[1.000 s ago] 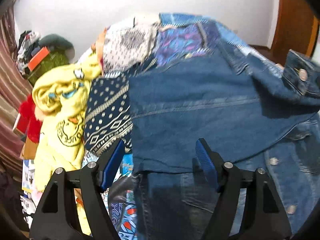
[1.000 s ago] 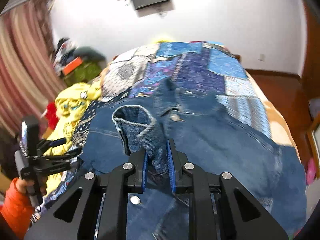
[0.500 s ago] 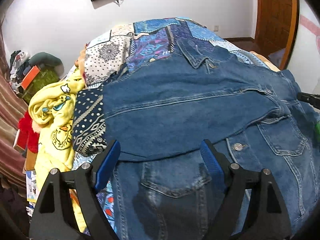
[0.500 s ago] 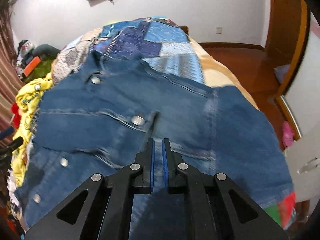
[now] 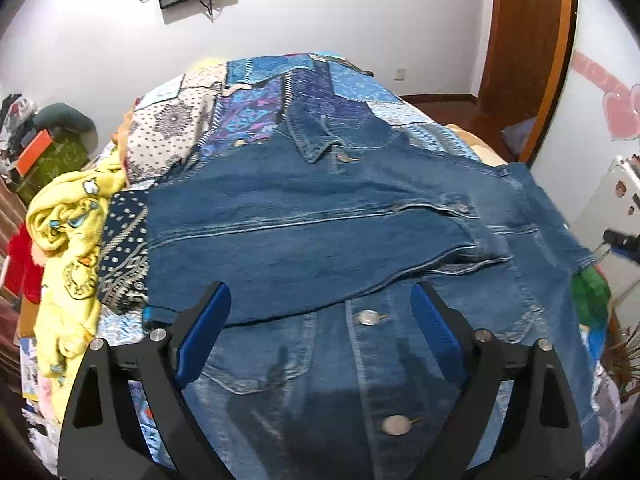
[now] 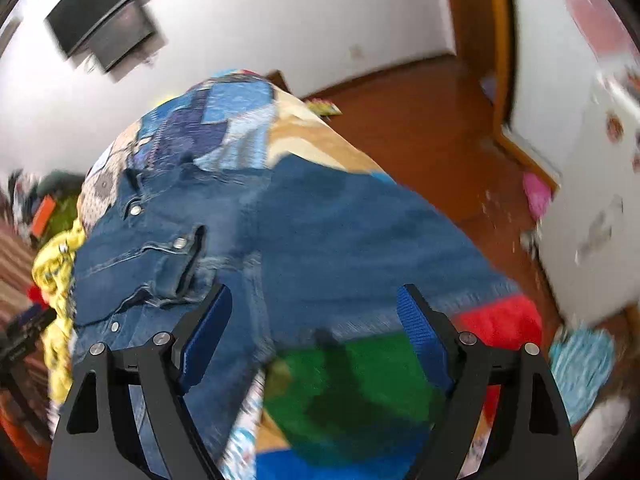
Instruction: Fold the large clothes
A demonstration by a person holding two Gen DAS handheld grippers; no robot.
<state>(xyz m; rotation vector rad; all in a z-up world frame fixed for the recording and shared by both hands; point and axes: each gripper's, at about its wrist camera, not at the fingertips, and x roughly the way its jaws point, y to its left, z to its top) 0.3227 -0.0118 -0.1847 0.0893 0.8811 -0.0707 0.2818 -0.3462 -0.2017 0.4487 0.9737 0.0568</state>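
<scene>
While a yellow printed garment (image 5: 68,240) lies heaped at the left edge of the patchwork bedspread (image 5: 256,92), the denim jacket (image 5: 304,232) sprawls front-up across the middle of the bed, one sleeve (image 5: 280,240) laid across its chest, with the left gripper (image 5: 320,332) hovering wide and empty over the buttoned placket. Farther right, the right gripper (image 6: 312,328), also spread wide and gripping nothing, hangs over the jacket's far edge. Thick and fairly heavy, the denim should hold a crease yet resist bunching, so seams, hem corners or the cuff look the surest holds.
</scene>
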